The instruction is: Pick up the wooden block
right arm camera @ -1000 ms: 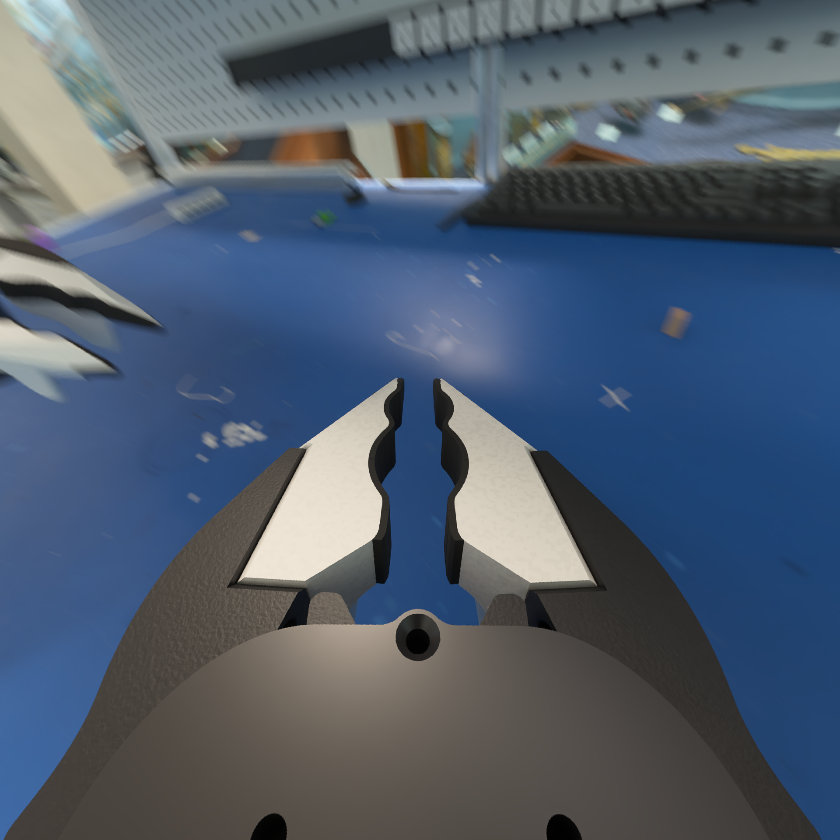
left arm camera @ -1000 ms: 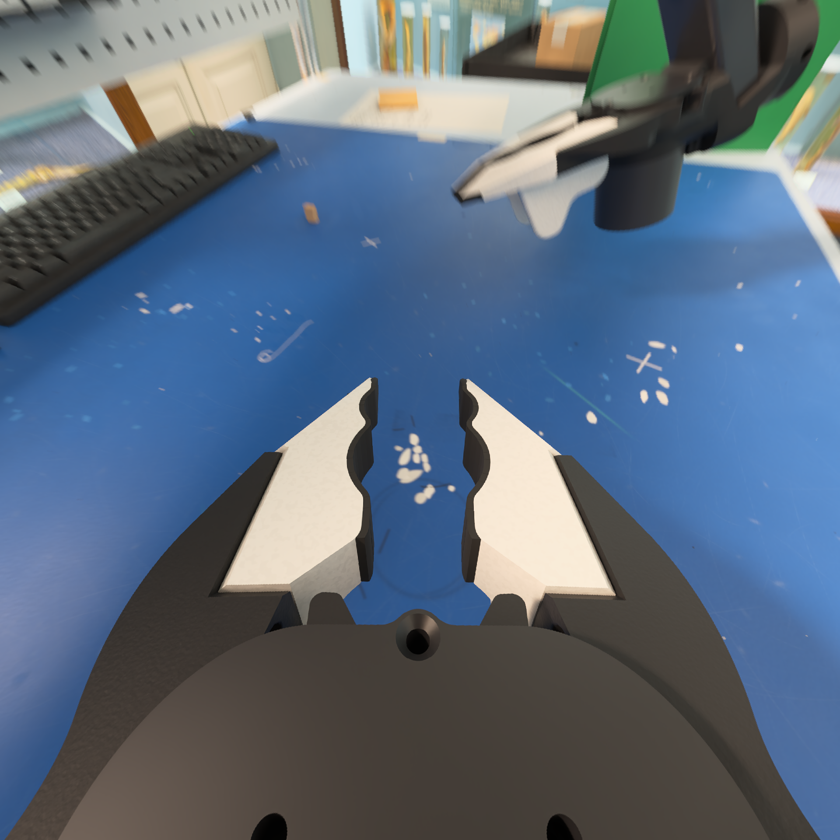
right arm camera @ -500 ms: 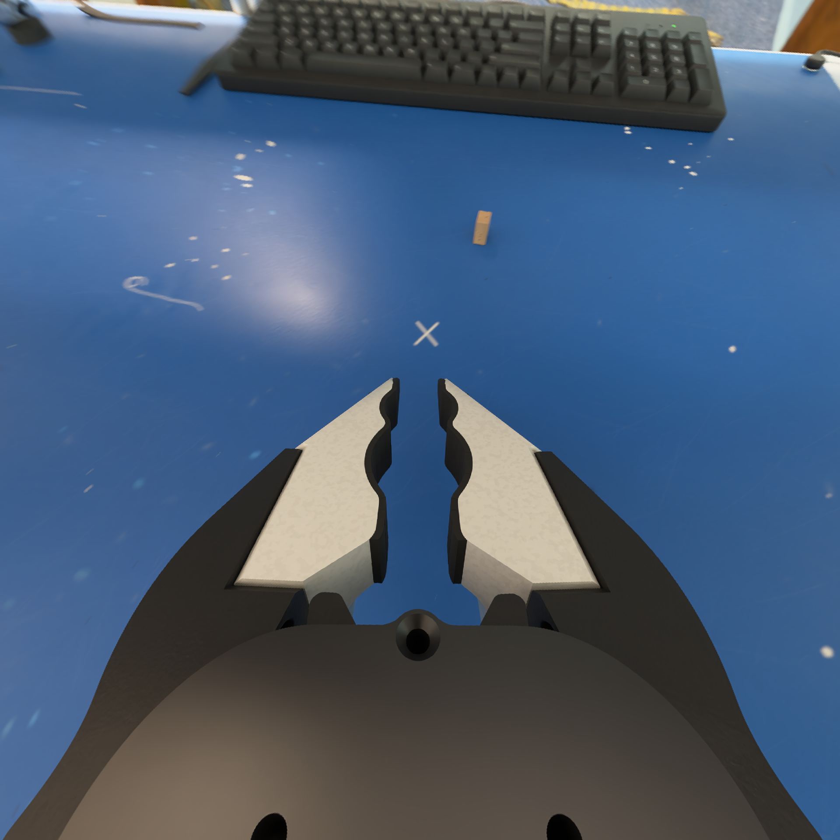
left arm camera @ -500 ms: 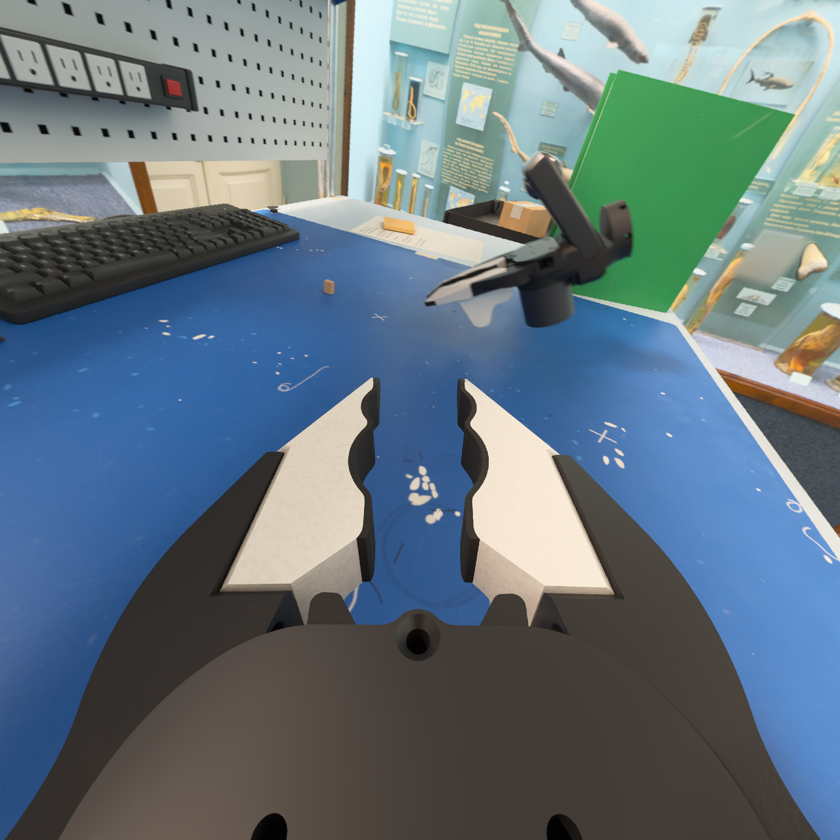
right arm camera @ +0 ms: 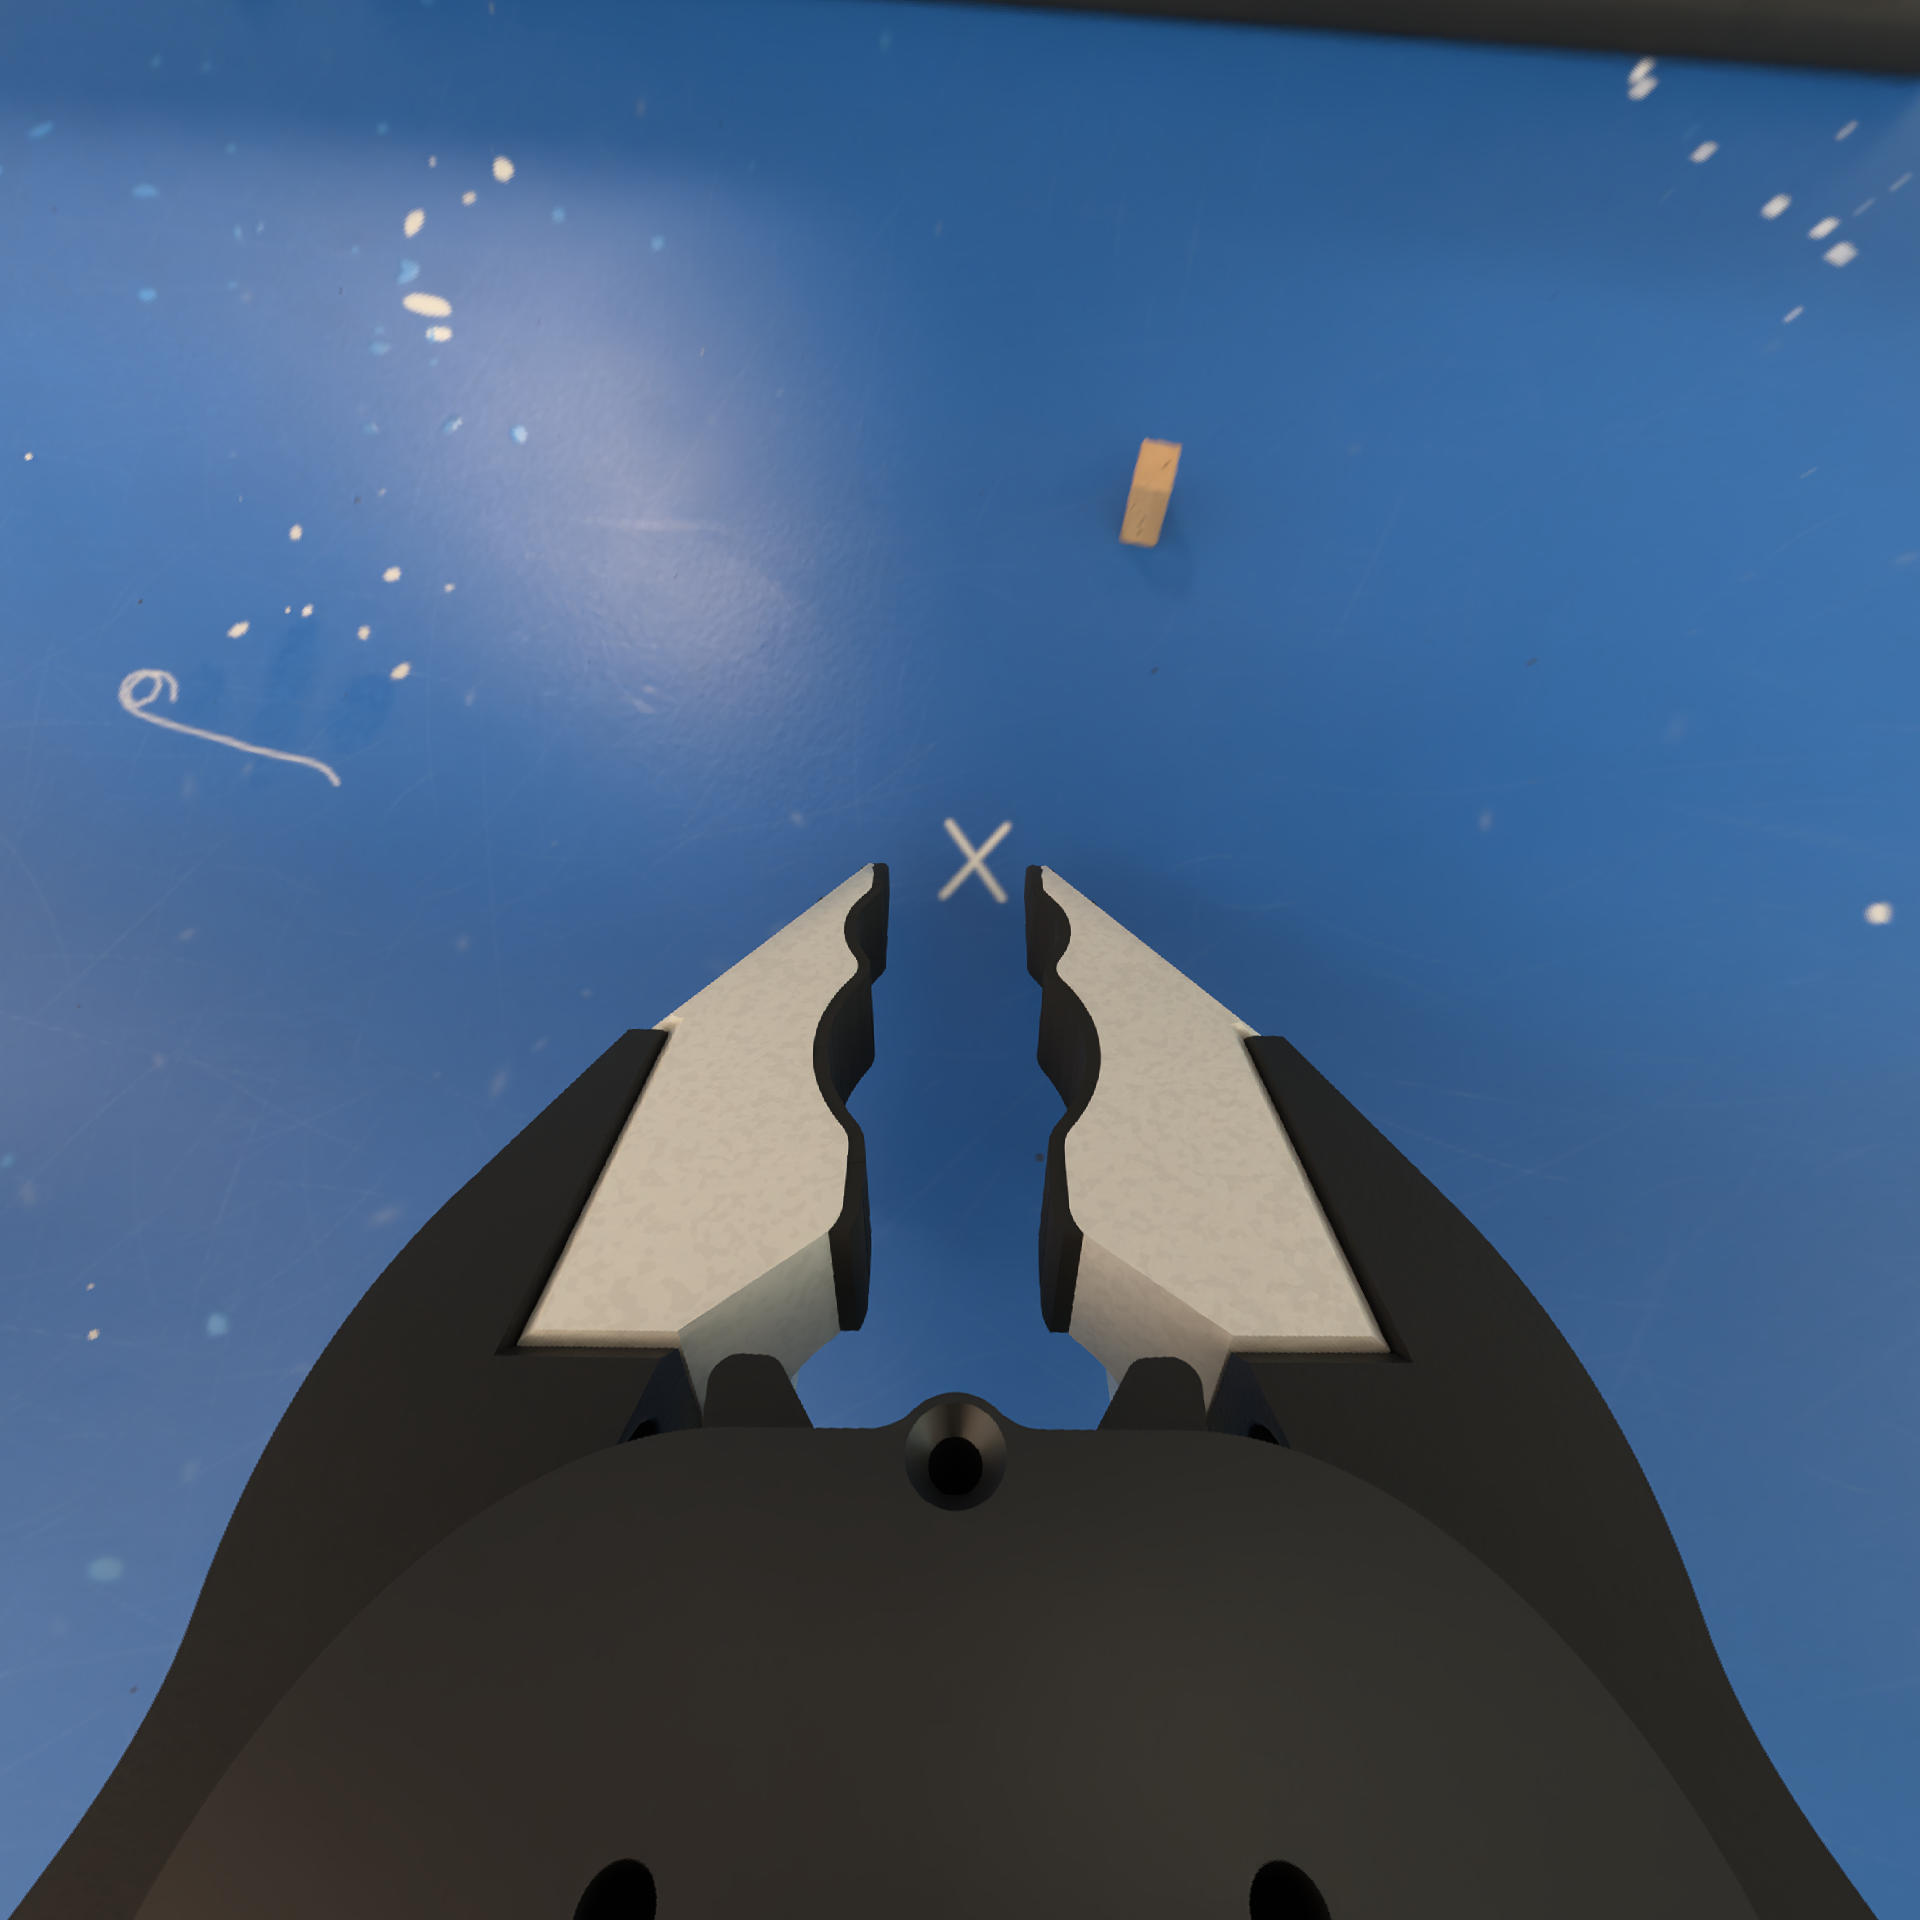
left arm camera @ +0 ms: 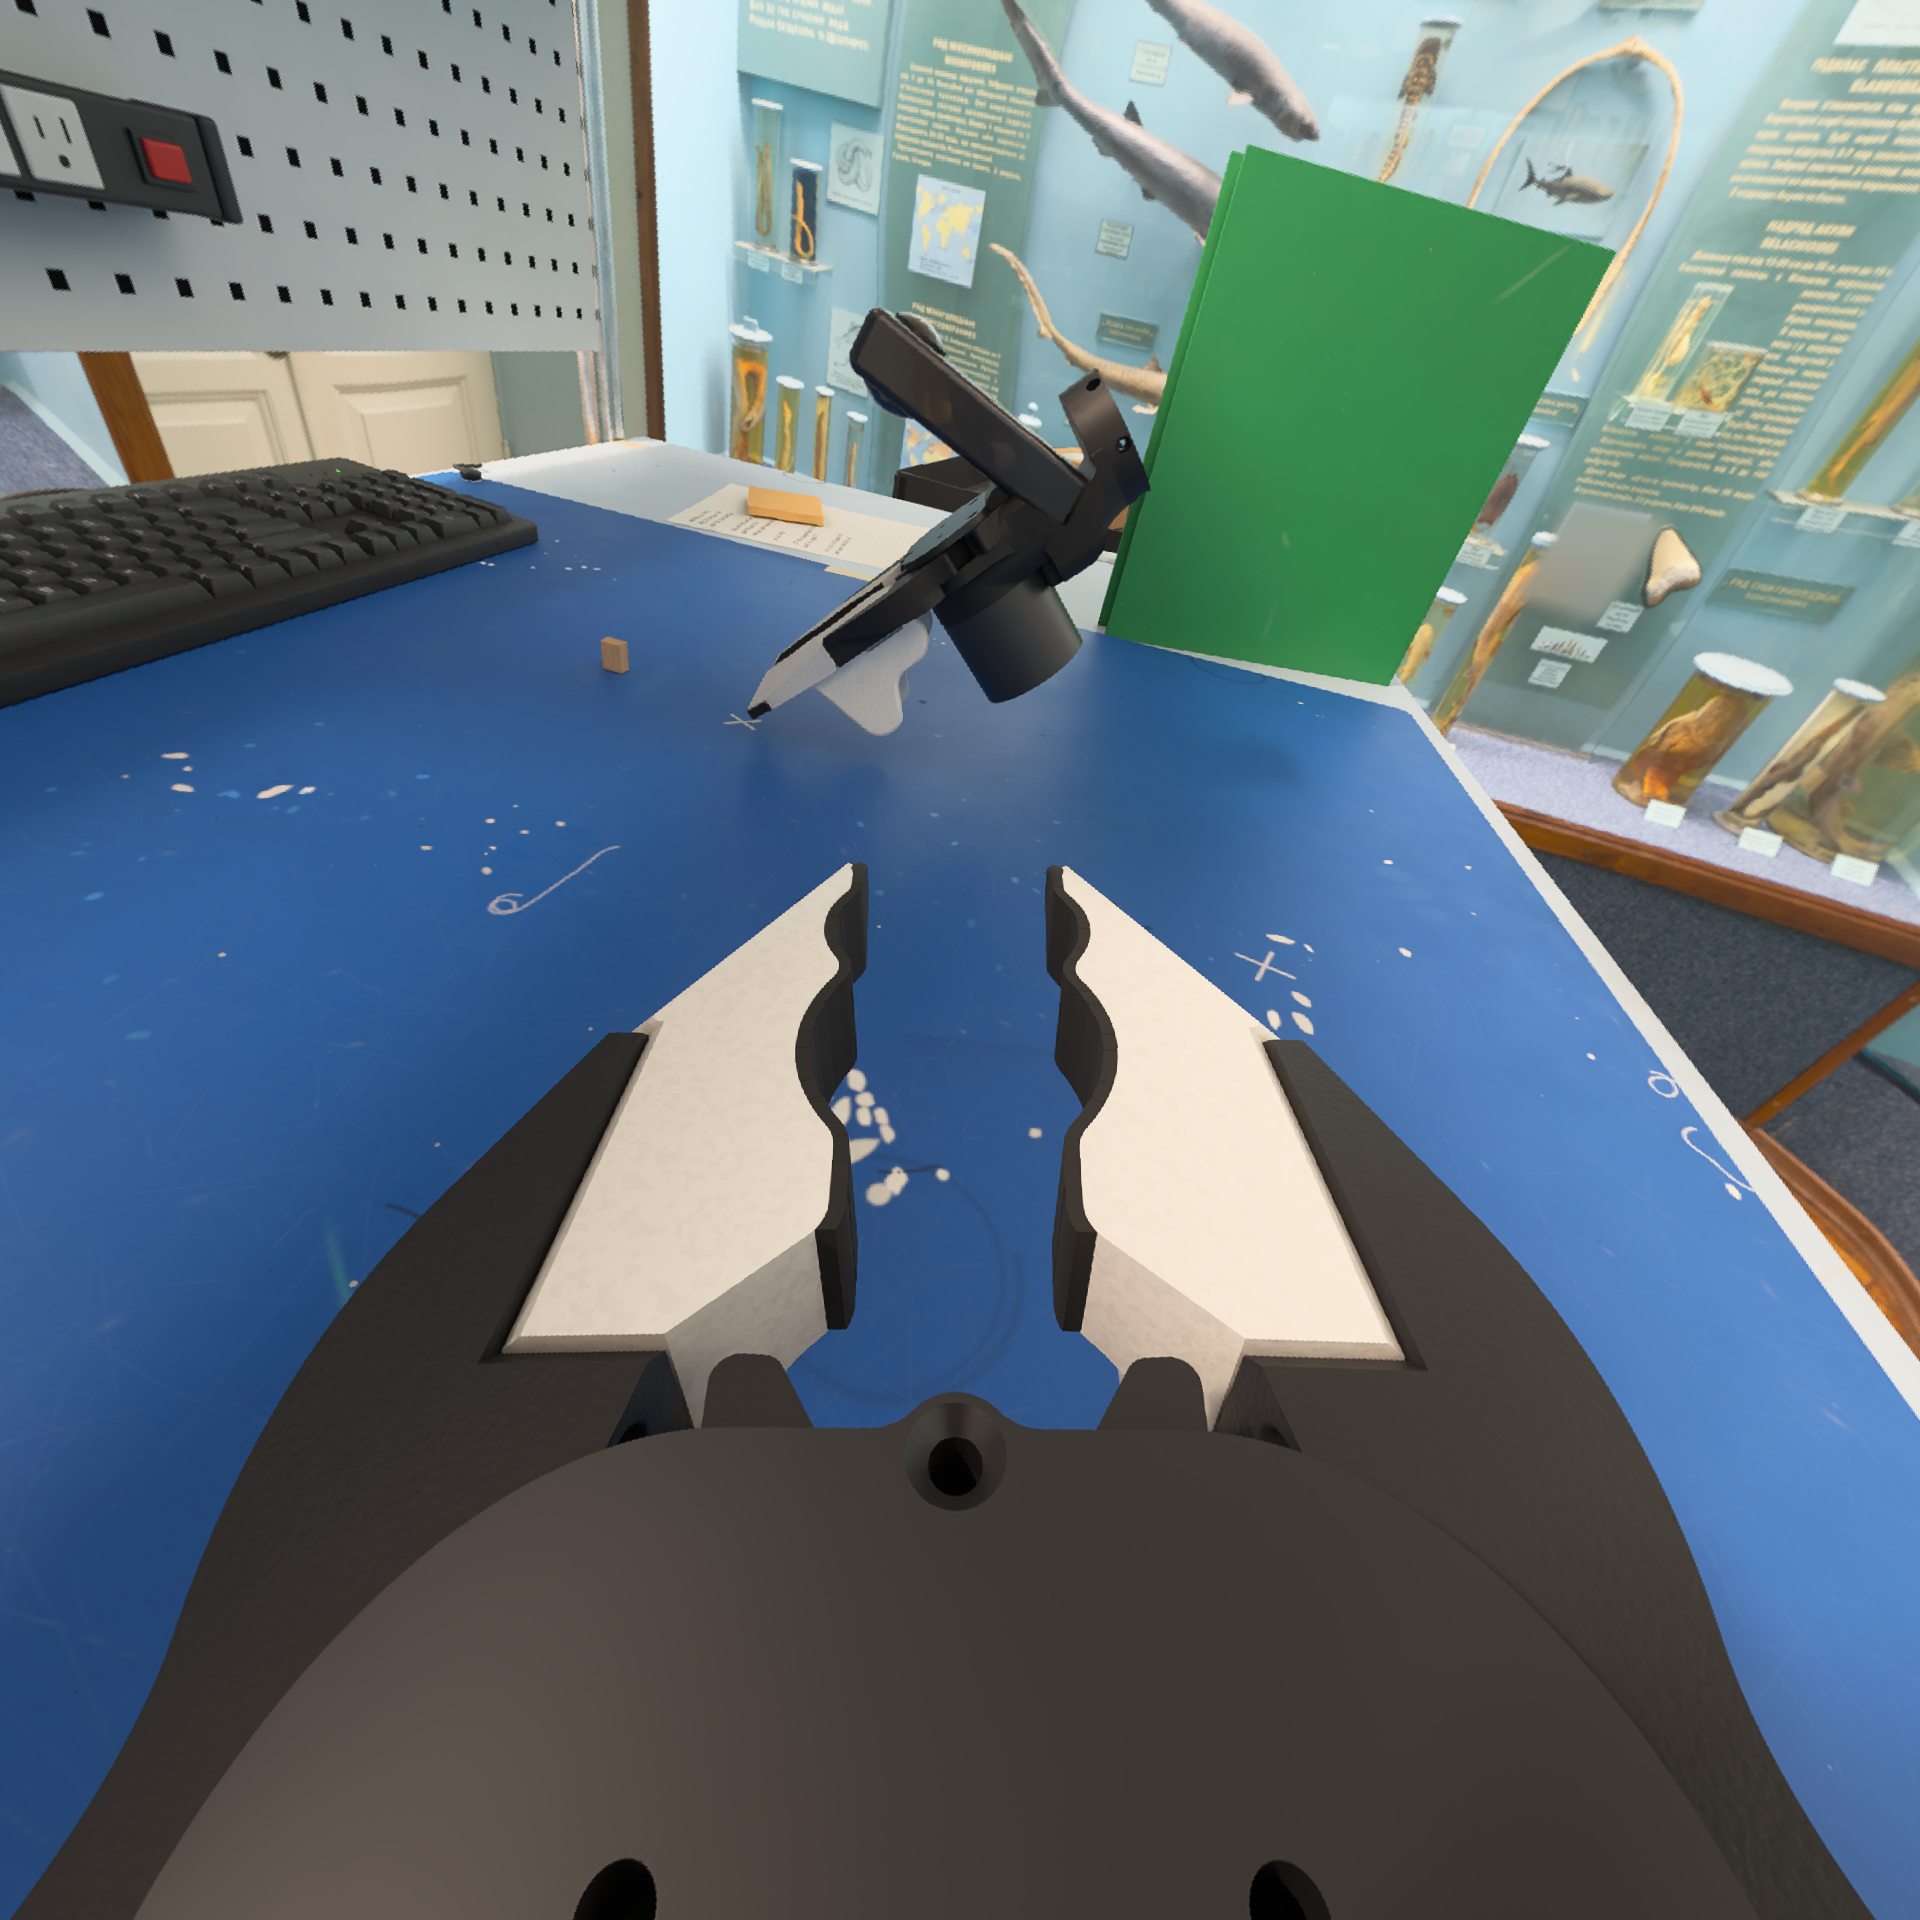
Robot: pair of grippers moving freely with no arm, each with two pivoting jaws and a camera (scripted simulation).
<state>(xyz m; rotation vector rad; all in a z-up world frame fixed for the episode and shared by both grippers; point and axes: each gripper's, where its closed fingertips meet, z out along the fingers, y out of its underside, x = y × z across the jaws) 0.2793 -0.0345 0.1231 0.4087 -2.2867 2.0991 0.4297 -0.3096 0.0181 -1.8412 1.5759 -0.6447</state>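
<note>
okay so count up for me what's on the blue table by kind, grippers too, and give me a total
Wooden block: 1
Black keyboard: 1
Green board standing at the table's far edge: 1
Orange pad lying on papers at the far end: 1
Grippers, both open and empty, above the blue table: 2, left gripper and right gripper
Total: 6

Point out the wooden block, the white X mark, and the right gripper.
wooden block (right arm camera: 1150, 491), right wrist view, on its long tan face.
white X mark (right arm camera: 975, 861), right wrist view, at the crossing.
right gripper (right arm camera: 956, 878), right wrist view, midway between fingertips.
</note>
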